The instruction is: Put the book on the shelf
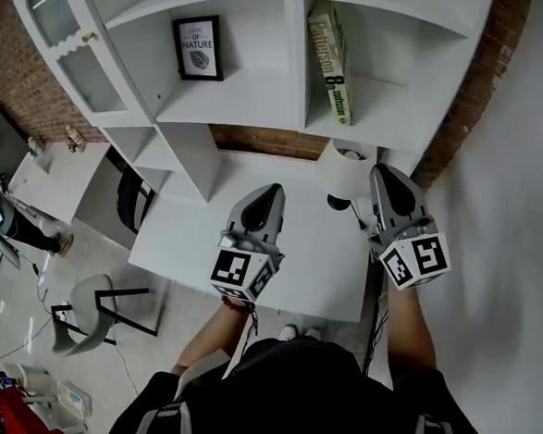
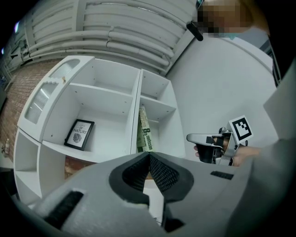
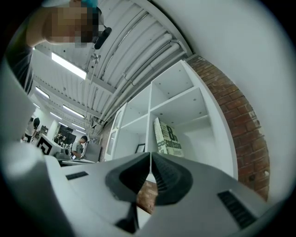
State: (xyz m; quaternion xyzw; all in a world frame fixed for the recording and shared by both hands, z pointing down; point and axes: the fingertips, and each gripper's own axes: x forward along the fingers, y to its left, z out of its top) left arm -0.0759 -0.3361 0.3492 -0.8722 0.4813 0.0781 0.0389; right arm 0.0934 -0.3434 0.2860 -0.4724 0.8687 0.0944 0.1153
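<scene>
Two hand-held grey grippers with black ribbed pads are in view. The left gripper (image 1: 271, 191) (image 2: 149, 157) has its fingers pressed together with nothing between them. The right gripper (image 1: 386, 171) (image 3: 151, 155) is likewise closed tight and empty.

There is one green-and-white hardback book (image 1: 330, 65) (image 2: 145, 131) (image 3: 167, 137). It stands leaning in a compartment of the white wooden shelf unit (image 1: 297, 65), well beyond both sets of fingertips, just left of the line of the right fingers and to the right of the left ones. One black-framed picture (image 1: 199, 47) (image 2: 79, 134) (image 3: 139, 148) stands in the compartment left of the book's, beyond the left fingers and to their left.

One white round-shaded lamp (image 1: 345, 166) stands between the two grippers, just beside the right fingertips, on the white rectangular table (image 1: 305, 269) beneath both.

The shelf unit's top is cut off in the head view. The lamp's foot is partly hidden by the right gripper. The book's spine lettering is only partly legible, and the hands are hidden under the marker cubes.
</scene>
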